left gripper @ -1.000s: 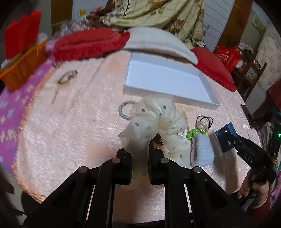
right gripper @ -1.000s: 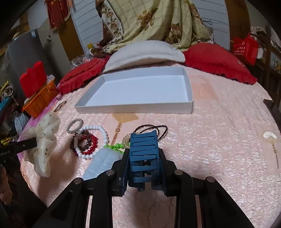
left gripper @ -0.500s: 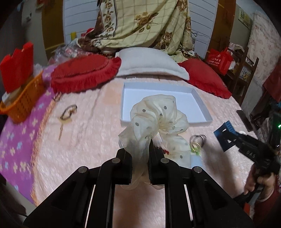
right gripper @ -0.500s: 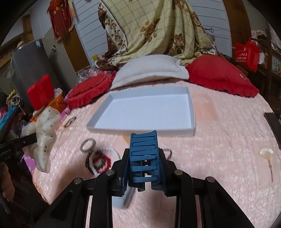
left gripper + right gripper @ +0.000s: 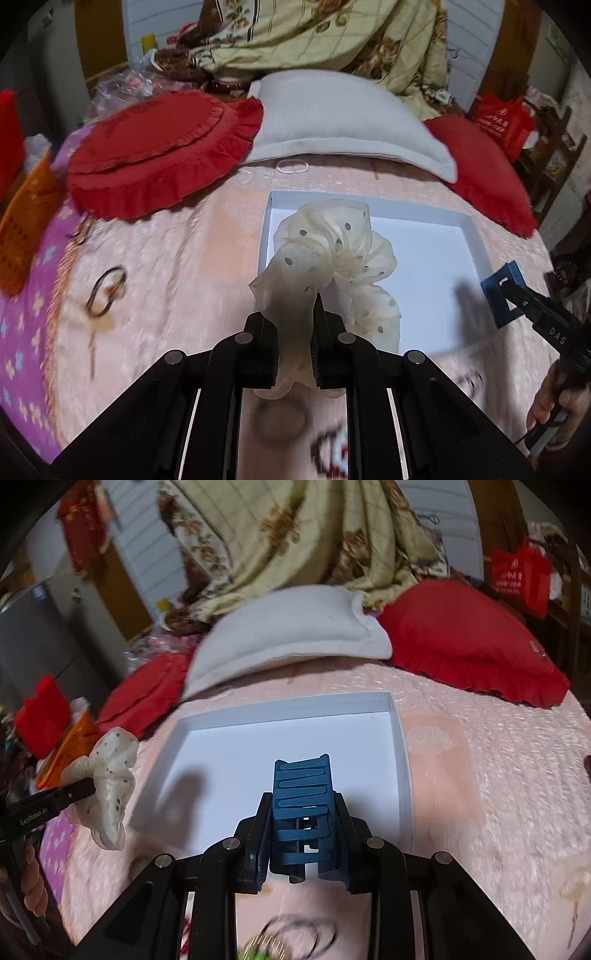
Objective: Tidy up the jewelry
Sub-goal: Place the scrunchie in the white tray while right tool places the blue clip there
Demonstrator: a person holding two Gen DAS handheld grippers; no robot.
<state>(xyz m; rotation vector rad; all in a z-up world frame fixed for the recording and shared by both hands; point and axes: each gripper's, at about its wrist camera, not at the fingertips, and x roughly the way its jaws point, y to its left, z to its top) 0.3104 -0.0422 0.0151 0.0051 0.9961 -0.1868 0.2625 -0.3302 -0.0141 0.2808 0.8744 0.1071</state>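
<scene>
My left gripper (image 5: 294,325) is shut on a cream dotted scrunchie (image 5: 332,258), which hangs over the near left part of the white box (image 5: 436,280). The same scrunchie (image 5: 110,775) shows at the left of the right wrist view, just left of the box's left wall. My right gripper (image 5: 301,812) is shut on a blue hair claw clip (image 5: 301,797) and holds it above the near part of the white box (image 5: 258,753). The blue clip (image 5: 504,291) appears at the box's right edge in the left wrist view. The box floor is bare.
Red cushions (image 5: 159,147) and a white pillow (image 5: 343,122) lie behind the box on the pink bedspread (image 5: 498,775). A hair tie with a charm (image 5: 107,291) lies left. Blurred bead bracelets (image 5: 332,450) and black hair ties (image 5: 291,938) sit near the front. An orange basket (image 5: 26,221) stands far left.
Both grippers have moved forward across the bed toward the white box with their items held. The box now fills the middle of both views, and the bracelet pile has slipped below.
</scene>
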